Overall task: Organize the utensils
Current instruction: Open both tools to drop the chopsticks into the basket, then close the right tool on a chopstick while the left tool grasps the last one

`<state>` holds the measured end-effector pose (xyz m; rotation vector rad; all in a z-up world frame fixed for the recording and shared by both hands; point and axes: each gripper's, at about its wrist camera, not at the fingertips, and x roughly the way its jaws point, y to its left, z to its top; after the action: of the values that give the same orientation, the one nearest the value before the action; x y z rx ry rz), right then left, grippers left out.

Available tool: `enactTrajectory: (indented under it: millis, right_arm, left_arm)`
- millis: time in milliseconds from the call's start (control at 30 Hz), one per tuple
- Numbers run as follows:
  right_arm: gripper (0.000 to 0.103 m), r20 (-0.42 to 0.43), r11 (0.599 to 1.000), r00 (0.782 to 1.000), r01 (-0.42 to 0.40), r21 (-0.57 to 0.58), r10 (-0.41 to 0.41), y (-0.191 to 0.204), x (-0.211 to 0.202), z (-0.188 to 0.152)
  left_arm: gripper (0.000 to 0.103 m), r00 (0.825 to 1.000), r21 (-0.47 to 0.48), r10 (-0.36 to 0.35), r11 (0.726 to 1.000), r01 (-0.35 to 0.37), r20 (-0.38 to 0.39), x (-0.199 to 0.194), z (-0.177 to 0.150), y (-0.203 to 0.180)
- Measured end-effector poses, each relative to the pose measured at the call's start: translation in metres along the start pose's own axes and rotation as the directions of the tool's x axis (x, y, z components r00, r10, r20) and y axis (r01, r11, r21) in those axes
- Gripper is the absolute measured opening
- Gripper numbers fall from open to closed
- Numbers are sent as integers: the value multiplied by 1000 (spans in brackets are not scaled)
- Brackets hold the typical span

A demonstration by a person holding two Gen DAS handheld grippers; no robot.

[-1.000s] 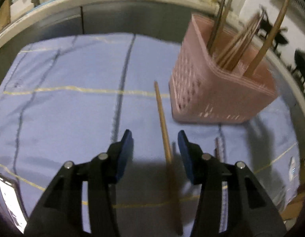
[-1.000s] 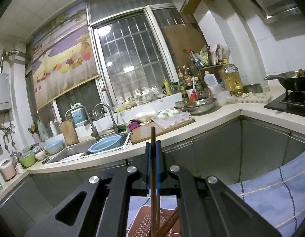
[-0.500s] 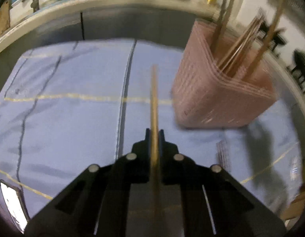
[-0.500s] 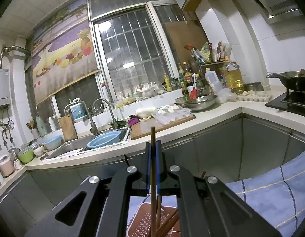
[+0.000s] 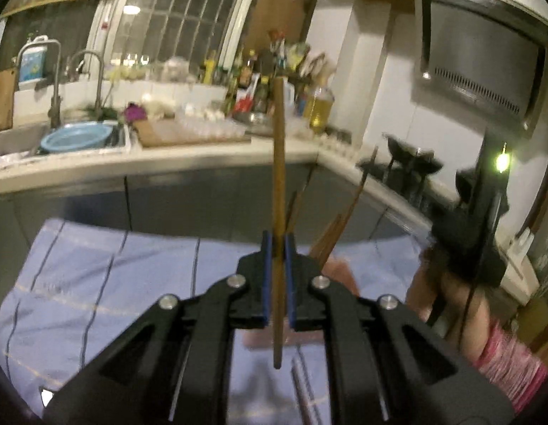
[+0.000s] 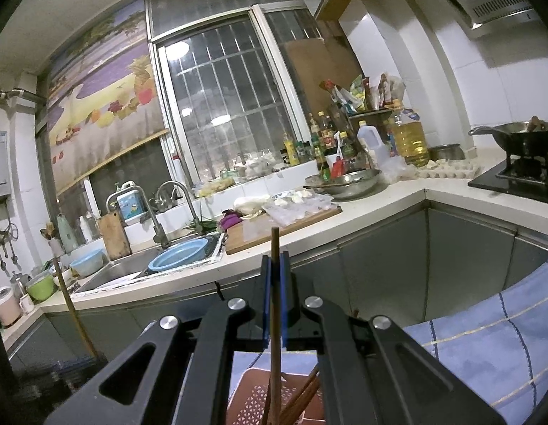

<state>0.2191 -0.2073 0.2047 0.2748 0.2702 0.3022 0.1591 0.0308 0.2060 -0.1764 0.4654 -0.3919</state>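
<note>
My left gripper (image 5: 278,244) is shut on a wooden chopstick (image 5: 278,163) and holds it upright, lifted off the blue cloth (image 5: 107,283). The pink utensil basket (image 5: 339,272) shows partly behind its fingers, with several chopsticks (image 5: 339,226) standing in it. My right gripper (image 6: 274,265) is shut on another wooden chopstick (image 6: 275,318), held upright with its lower end down inside the pink basket (image 6: 252,400) beside other chopsticks (image 6: 304,395). The right gripper also shows in the left wrist view (image 5: 469,248), at the right.
A metal utensil (image 5: 304,389) lies on the cloth below the left gripper. A grey cabinet front (image 6: 380,265) and white counter (image 6: 398,198) with sink (image 6: 114,276), blue bowl (image 6: 178,255), cutting board (image 6: 284,223), bottles and stove (image 6: 522,173) stand behind the table.
My left gripper closed on the chopstick lying on the cloth, lifted it and tilted it upright, so its view swung up to the counter. The right gripper stayed nearly still, holding its chopstick.
</note>
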Motion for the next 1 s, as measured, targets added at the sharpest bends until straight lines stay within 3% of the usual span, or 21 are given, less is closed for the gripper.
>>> enactTrajectory:
  millis: [100, 267, 467, 633, 700, 867, 1000]
  right_arm:
    - [5, -1, 1000, 1000, -2, 0, 2, 0, 1, -1]
    - [5, -5, 1000, 1000, -6, 7, 6, -3, 4, -5]
    - [5, -67, 1000, 997, -25, -1, 25, -5, 16, -30]
    - [9, -152, 998, 987, -55, 20, 57, -5, 22, -56]
    - [13, -143, 999, 989, -44, 14, 46, -4, 15, -60]
    - [37, -101, 999, 994, -46, 5, 46, 6, -14, -53]
    - [41, -55, 998, 996, -62, 14, 63, 11, -46, -42]
  left_arm:
    - [6, 998, -18, -20, 1000, 21, 52, 7, 22, -5]
    - [6, 999, -11, 4, 1000, -3, 53, 38, 31, -13]
    - [6, 994, 74, 61, 996, -55, -86, 98, 3, -20]
    - [13, 967, 112, 121, 989, -98, -224, 133, -30, -13]
    - [19, 969, 65, 105, 994, -93, -223, 126, -31, -5]
    - [29, 987, 2, 93, 996, -93, -134, 83, -18, 1]
    - [29, 995, -23, 74, 997, -76, -69, 39, -16, -2]
